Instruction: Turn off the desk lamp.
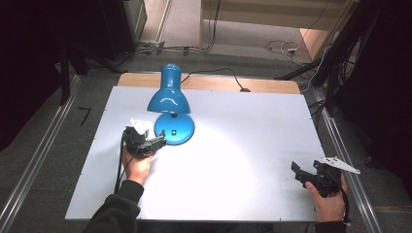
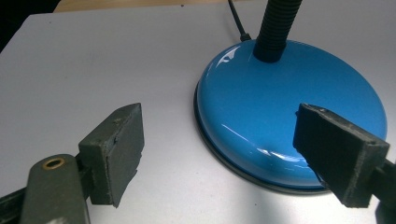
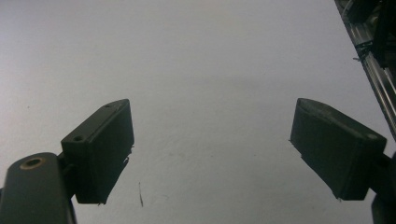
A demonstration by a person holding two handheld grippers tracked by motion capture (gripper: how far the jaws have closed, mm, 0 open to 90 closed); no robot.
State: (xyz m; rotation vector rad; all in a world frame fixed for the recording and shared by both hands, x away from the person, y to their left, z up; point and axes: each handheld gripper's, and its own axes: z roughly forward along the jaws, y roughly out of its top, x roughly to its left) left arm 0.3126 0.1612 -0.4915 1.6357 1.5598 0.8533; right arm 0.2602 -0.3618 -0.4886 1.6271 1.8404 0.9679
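Room dark around the edges in the high view; the glossy blue desk lamp is lit and throws a bright washed-out pool on the white tabletop, soft overall and low in detail. Left gripper view is sharp, with white glare streaks on the lamp's round blue base. Right gripper view is dim and grey, with dark near-silhouette jaws.

Wide claw above bare table

white table top | wooden board edge at far side | grey floor | metal rails
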